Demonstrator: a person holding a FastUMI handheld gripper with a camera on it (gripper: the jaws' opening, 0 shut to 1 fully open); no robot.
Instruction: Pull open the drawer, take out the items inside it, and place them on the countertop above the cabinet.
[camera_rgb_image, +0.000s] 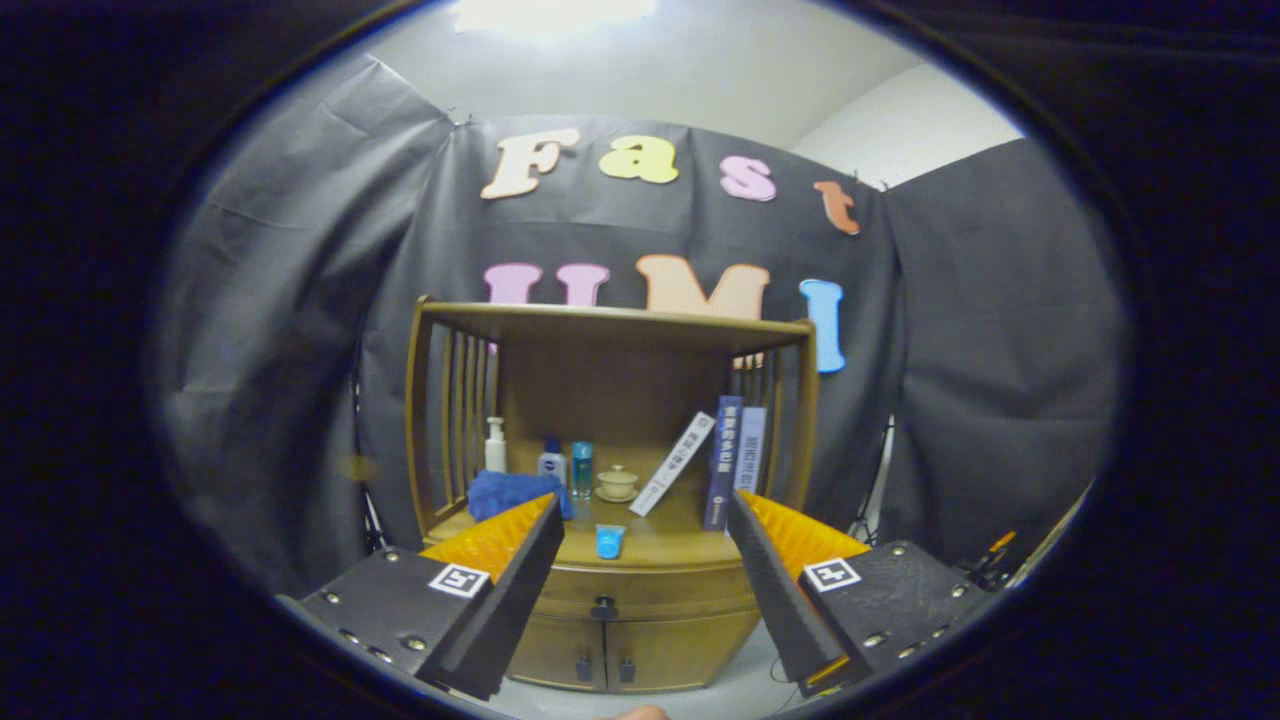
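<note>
The wooden cabinet (610, 500) stands against the black cloth wall (960, 380), with bare cloth to either side of it and pale floor (740, 690) in front of its base. Its countertop (650, 545) is an open bay under a flat top board, bounded by slatted side panels (462, 400) at left and right. The front strip of the countertop is mostly bare, holding only a small blue item (609, 541) near the front edge. Behind it stand a folded blue cloth (505, 492), a white pump bottle (495, 446), two small blue bottles (566, 466), a lidded beige cup (617, 484), a leaning white book (673, 464) and two upright dark books (735, 455). The drawer (640, 595) sits directly below the countertop, closed flush with the cabinet front, with a dark knob (603, 607) at its centre; its contents are hidden. Two lower doors (600, 655) with dark handles are also closed. The gripper (642, 520) hangs well apart from the cabinet, its fingers spread wide, holding nothing and touching nothing; the drawer knob appears between them. The left finger overlaps the cloth and the left end of the drawer; the right finger overlaps the foot of the books. Labels are too small to make out.
</note>
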